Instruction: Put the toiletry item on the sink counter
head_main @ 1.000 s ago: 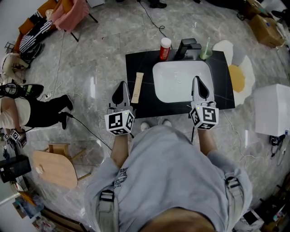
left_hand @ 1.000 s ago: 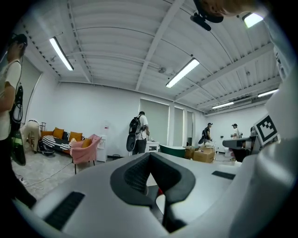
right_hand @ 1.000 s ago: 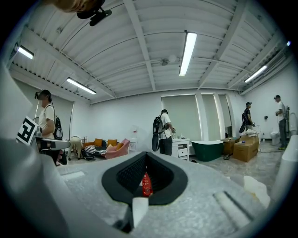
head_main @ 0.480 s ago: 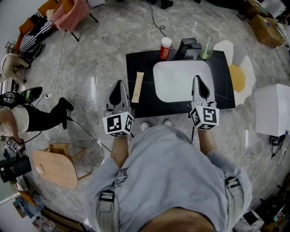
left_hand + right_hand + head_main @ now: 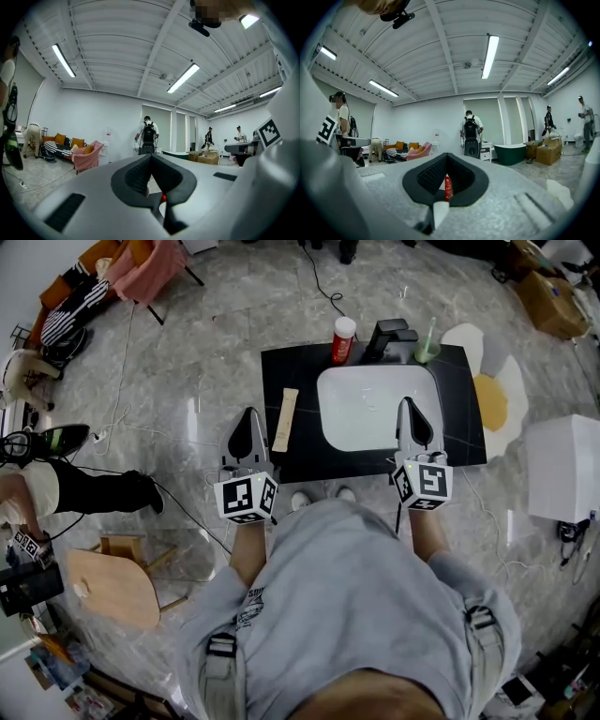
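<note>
A flat beige toiletry tube (image 5: 284, 420) lies lengthwise on the left part of the black sink counter (image 5: 292, 369), beside the white basin (image 5: 375, 409). My left gripper (image 5: 248, 414) is just left of the tube, at the counter's left edge, shut and holding nothing. My right gripper (image 5: 407, 405) is over the basin's right front rim, also shut and empty. In the left gripper view the jaws (image 5: 150, 157) meet at their tips. The right gripper (image 5: 447, 156) is likewise closed at the tip, and a red bottle (image 5: 447, 187) shows through the gap below.
At the counter's back edge stand a red bottle with a white cap (image 5: 342, 340), a black faucet (image 5: 389, 337) and a green cup with a toothbrush (image 5: 427, 349). A flower-shaped rug (image 5: 492, 395) and white box (image 5: 561, 467) are at the right, a wooden stool (image 5: 111, 587) and a person (image 5: 66, 486) at the left.
My left gripper has drifted slightly left and back from the tube. The right gripper has stayed put. The person on the left has drawn a leg in.
</note>
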The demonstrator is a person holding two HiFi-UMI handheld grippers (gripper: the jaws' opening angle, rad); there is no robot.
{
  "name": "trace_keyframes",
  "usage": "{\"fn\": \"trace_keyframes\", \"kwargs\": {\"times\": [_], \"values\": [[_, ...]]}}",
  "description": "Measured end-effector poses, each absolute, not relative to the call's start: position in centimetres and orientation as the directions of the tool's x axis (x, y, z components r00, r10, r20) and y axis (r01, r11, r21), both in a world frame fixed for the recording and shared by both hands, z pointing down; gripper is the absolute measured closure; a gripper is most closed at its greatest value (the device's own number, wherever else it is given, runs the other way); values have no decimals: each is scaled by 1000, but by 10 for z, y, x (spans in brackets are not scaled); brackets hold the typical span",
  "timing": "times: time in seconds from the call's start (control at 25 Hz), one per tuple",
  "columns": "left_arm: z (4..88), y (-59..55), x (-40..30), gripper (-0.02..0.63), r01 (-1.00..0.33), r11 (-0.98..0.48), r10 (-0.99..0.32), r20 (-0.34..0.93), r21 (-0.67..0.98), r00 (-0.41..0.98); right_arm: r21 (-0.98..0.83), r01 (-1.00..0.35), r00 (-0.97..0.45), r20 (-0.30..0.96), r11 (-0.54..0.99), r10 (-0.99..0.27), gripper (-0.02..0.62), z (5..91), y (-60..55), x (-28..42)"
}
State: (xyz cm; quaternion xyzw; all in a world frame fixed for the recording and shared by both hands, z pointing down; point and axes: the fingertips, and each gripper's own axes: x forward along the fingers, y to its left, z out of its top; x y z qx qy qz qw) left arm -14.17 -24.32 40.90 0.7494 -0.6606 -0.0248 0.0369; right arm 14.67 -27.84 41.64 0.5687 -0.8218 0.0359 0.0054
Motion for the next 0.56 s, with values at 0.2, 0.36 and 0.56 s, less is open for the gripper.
{"fn": "trace_keyframes", "kwargs": {"times": [0.2,0.36,0.56], "values": [[410,-242,-144,601,-989,-118,-993,15,89,120,-60,-933,-358,53,355,-932,592,417,-279,144],[411,-242,-147,601,-989,-115,-993,21,90,118,-61,-932,-362,55,358,-931,592,417,-279,142],[411,-243,-149,601,-989,-115,-993,24,88,118,-60,-930,-365,57,361,-929,592,417,-281,138]]}}
